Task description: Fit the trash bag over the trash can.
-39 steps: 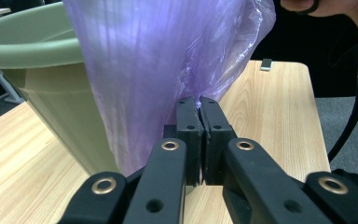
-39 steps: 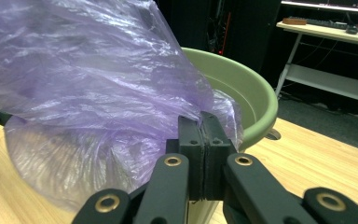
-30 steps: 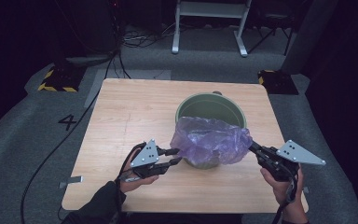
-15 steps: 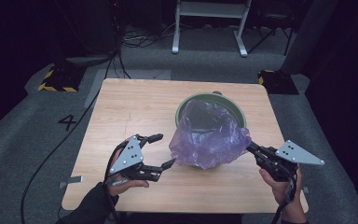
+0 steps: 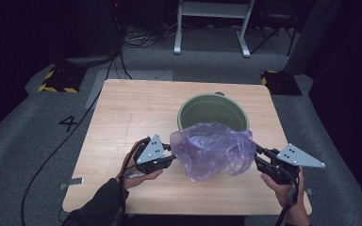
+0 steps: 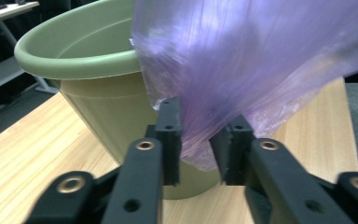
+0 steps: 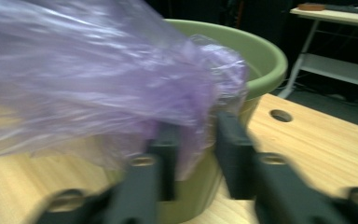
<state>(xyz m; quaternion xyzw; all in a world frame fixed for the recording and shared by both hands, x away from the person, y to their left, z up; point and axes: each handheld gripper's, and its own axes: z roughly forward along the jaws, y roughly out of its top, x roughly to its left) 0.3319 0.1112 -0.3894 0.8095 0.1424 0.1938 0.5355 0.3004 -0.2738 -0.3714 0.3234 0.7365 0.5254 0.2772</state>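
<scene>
If pulled unevenly, may tear or slip: purple bag between part-open left gripper, right gripper grip unclear, lower centre.

The left gripper, swung away from the purple plastic bag with its jaws spread half a second ago, has been brought back to the bag's left edge, where film now lies between its jaws. The bag has been lifted slightly toward the green bucket rim and stretched wider.
</scene>
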